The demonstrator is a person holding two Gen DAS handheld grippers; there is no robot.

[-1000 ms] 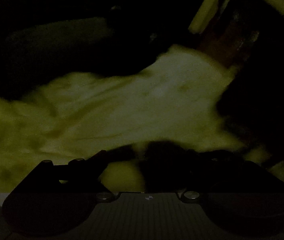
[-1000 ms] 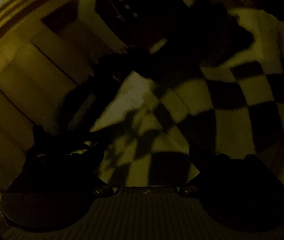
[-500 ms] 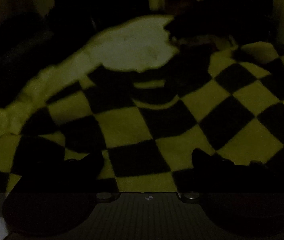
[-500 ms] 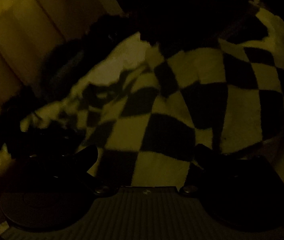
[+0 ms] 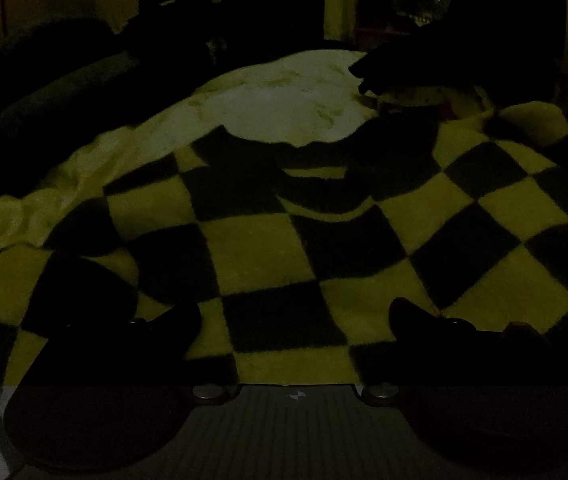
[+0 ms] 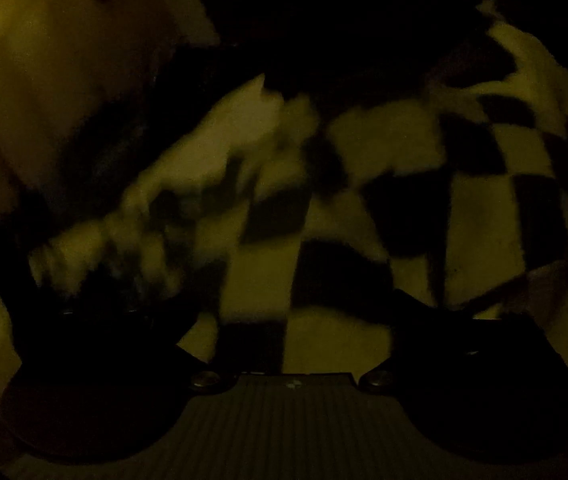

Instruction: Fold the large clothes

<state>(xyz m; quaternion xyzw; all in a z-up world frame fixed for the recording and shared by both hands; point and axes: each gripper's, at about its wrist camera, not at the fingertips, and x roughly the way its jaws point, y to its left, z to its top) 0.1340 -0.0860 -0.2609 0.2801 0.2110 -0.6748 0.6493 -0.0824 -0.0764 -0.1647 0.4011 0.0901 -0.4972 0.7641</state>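
Room: very dim, dark furniture far.
Surface: pale sheet [image 5: 284,108] beyond the garment.
Garment [image 5: 267,248]: checkered, spread near.
Left gripper [image 5: 296,316]: fingers apart, unclenched.
Right gripper [image 6: 296,312]: closing, nothing pinched.

You are working in a very dim room under a yellowish cast. A pale wall [image 5: 336,12] shows behind dark, unreadable shapes — furniture cannot be told. Pale panelled surfaces [image 6: 43,80] stand at your left — blurred.
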